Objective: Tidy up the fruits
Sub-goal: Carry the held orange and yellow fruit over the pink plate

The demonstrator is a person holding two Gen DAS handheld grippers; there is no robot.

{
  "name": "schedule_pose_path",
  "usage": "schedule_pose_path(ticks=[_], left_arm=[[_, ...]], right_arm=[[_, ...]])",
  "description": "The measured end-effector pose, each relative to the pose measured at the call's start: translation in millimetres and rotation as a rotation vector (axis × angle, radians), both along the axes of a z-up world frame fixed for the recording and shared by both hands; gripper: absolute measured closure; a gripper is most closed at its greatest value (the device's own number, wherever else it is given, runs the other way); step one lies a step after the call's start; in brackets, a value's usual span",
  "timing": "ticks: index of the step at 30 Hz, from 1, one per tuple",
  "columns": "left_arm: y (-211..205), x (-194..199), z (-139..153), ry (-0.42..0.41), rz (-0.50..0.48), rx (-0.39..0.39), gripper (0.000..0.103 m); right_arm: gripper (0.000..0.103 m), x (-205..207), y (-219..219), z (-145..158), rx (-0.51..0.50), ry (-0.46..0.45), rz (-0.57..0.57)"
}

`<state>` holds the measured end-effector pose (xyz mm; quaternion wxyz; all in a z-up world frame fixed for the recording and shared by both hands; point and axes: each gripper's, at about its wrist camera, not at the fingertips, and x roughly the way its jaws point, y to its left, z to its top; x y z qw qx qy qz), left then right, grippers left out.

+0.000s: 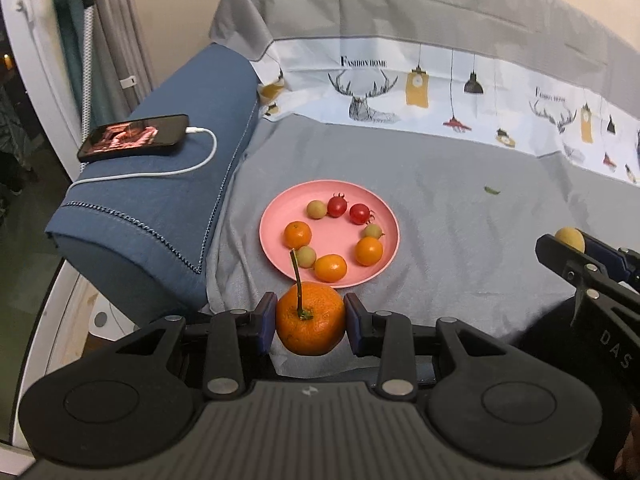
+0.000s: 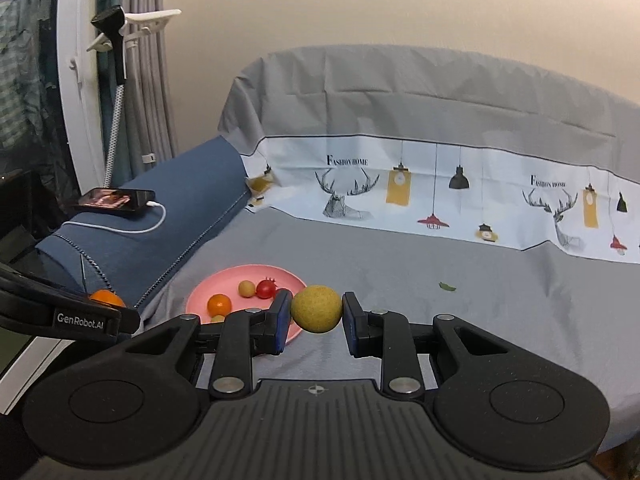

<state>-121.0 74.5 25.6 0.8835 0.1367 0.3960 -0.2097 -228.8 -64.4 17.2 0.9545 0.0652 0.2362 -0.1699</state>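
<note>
My left gripper (image 1: 310, 322) is shut on a large orange with a long stem (image 1: 310, 330), held just in front of the pink plate (image 1: 384, 216). The plate holds several small fruits in a ring: small oranges (image 1: 297, 234), red cherry tomatoes (image 1: 337, 205) and yellow-green fruits (image 1: 316, 209). My right gripper (image 2: 316, 312) is shut on a round yellow fruit (image 2: 316, 308), held above the grey cloth to the right of the plate (image 2: 240, 274). The right gripper with the yellow fruit (image 1: 569, 238) shows at the right edge of the left wrist view. The left gripper and orange (image 2: 106, 298) show at the left of the right wrist view.
A blue armrest (image 1: 160, 208) left of the plate carries a phone (image 1: 134, 137) with a white cable. The seat is covered by grey cloth (image 1: 460, 220) with a printed backrest band. A small green leaf (image 1: 491, 190) lies on the cloth at the right.
</note>
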Motion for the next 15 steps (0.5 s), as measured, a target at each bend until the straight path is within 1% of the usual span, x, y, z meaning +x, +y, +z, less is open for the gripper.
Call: schedule_pose_path(ticks=[6,15], left_arm=[[7,-9,6,-0.012,0.001,-0.036,0.063],[14,-11,8,-0.016,0.008,-0.057,0.063]], right_arm=[[0.074,-8,9,7,-0.025,-0.012,0.002],[0.075,-11,14,7,-0.036,-0.009,0.007]])
